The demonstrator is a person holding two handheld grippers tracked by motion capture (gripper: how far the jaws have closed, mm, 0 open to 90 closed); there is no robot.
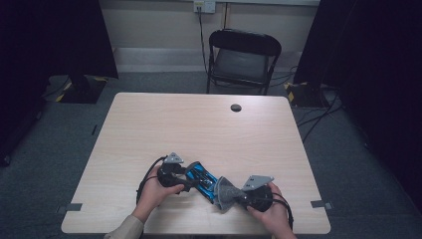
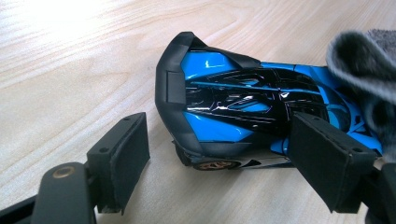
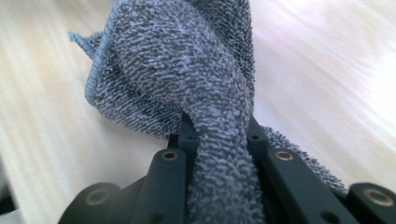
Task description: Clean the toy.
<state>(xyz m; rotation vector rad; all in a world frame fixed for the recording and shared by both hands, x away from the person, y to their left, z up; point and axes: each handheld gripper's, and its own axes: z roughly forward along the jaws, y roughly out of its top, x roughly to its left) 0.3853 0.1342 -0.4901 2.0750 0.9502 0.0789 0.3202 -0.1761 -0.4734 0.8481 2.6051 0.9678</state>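
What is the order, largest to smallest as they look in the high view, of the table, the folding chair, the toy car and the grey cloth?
1. Table, by far the largest.
2. Folding chair, though it stands farther from the camera.
3. Toy car and grey cloth: they look alike, and each is partly hidden, so no ranking.

Bright blue toy car (image 2: 243,107) with glossy black panels and a bronze wheel, speckled grey cloth (image 3: 187,70) with paler blue-grey edging, pale wood-grain table (image 1: 199,124), black gripper jaws, black chair (image 1: 244,57)
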